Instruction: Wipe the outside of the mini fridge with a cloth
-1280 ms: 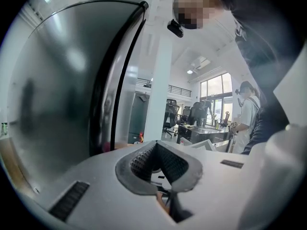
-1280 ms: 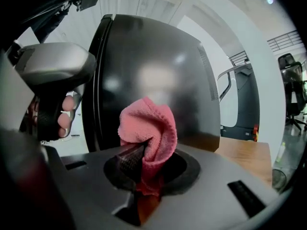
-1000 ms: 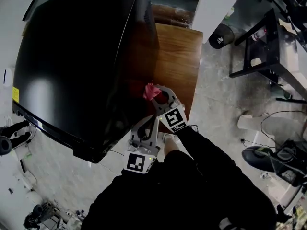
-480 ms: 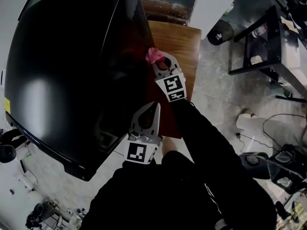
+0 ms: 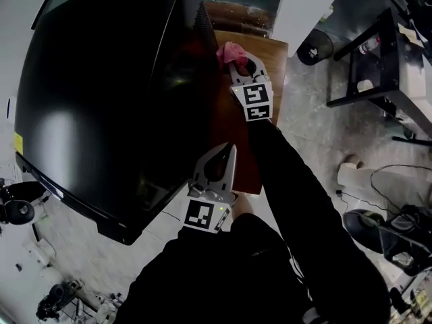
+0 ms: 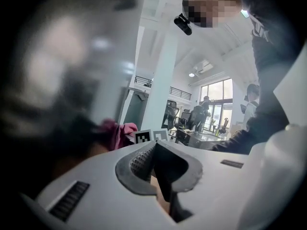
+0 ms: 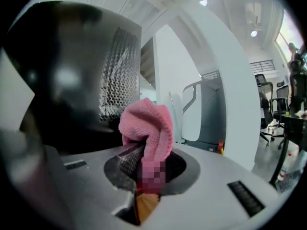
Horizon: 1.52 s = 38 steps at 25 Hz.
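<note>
Black mini fridge (image 5: 101,79) fills the left of the head view and stands on a wooden counter (image 5: 279,69). Its glossy side and a mesh grille panel (image 7: 117,75) show in the right gripper view. Pink cloth (image 5: 230,50) is bunched at the fridge's right side wall, near the far corner; actual contact with the wall is not clear. Right gripper (image 5: 237,59) is clenched on the cloth (image 7: 146,126), which sticks up from between the jaws. Left gripper (image 5: 227,152) sits nearer the person, beside the same side wall, over the counter edge. Its jaws are pressed together with nothing in them (image 6: 152,150), and the cloth (image 6: 120,132) shows beyond them. The person's dark sleeve (image 5: 290,194) runs across the counter to the right gripper. Around: grey floor, a black round bin (image 5: 312,49), a black metal frame table (image 5: 378,52), a white shoe (image 5: 351,175) and cables (image 5: 398,167).
</note>
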Motion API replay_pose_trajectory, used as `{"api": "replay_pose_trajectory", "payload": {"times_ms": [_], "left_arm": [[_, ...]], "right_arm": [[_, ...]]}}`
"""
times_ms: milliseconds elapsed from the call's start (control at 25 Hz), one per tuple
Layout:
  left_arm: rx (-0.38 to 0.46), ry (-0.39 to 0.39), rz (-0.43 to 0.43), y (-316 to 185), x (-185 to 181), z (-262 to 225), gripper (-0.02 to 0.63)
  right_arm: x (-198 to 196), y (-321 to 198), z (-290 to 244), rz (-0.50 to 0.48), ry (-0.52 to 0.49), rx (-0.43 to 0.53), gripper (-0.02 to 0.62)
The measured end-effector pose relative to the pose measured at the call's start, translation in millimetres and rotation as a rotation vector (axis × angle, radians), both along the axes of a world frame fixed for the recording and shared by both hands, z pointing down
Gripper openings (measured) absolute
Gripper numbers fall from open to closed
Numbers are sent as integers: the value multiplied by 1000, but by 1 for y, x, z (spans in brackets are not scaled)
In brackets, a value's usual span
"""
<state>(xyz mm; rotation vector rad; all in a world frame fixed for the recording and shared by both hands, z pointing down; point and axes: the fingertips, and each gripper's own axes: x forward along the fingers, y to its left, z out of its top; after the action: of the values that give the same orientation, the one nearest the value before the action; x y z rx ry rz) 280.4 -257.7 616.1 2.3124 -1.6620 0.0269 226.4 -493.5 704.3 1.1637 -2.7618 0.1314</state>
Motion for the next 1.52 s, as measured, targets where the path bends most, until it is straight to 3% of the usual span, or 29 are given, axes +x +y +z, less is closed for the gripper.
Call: {"api": "replay_pose_trajectory", "payload": {"times_ms": [360,520,800,960,1160,1520], "left_arm": [[17,19,113,50,4,-66,6],[52,15,181,80,2,-106,6],[122,48,280,151,-21,-154,6],[145,43,289,212,-75,-162,6],[146,14,225,282,-174,-167,6],[174,-39,70,371,-338,-182,6]], "right_arm": [[66,125,-110,-112,6,84,64],[77,197,-164,-172,-3,82,64],[73,316,-220,-145,7,53,64],[30,400,-234,-192,-12,15,66],[-69,487,-239,-309,1,24,66],[-239,565,-265,-482,-34,86,67]]}}
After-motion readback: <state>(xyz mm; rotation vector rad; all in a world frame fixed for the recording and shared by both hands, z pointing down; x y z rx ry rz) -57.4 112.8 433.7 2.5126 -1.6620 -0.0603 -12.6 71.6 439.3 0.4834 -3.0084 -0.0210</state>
